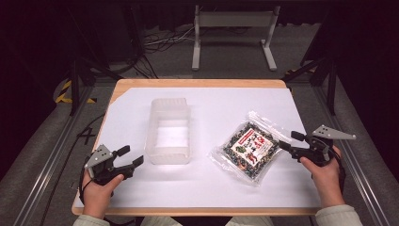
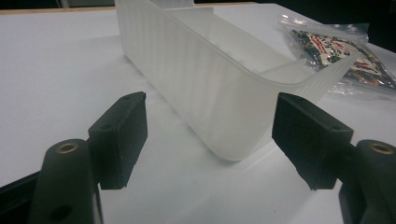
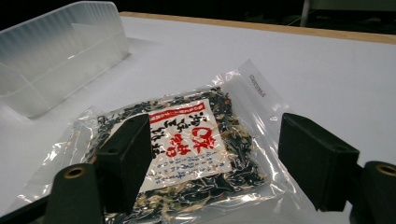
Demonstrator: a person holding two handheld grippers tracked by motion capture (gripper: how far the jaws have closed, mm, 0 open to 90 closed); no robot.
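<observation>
— Clear plastic is what your right gripper [image 1: 288,140] faces: a packet [image 1: 248,146] of dark dried bits with a red and white label, lying flat on the white sheet [image 1: 226,188]. What can you read on it?

— Not much. The print is too small and the film glares, so I would only say it looks like dried food. In your right gripper view the packet's near edge runs off the bottom of the picture, behind your two black jaws, which stand wide apart with nothing between them.

— And your left gripper [image 1: 131,156]?

— Its jaws are apart too and hold nothing. They point at the near corner of the frosted bin [image 1: 169,132], close to it but not touching. In the left gripper view the bin's far end is cut off at the top, and the packet peeks out behind its wall.

— What lies under all this?

— The white sheet covers most of a wooden table [image 1: 197,83], whose edge shows at the far side. Beyond it the room is dark: grey floor, loose cables [image 1: 160,40], a white metal frame [image 1: 234,33], and yellow-black tape [image 1: 63,92] at the left. The corners are too dim to make out.
</observation>
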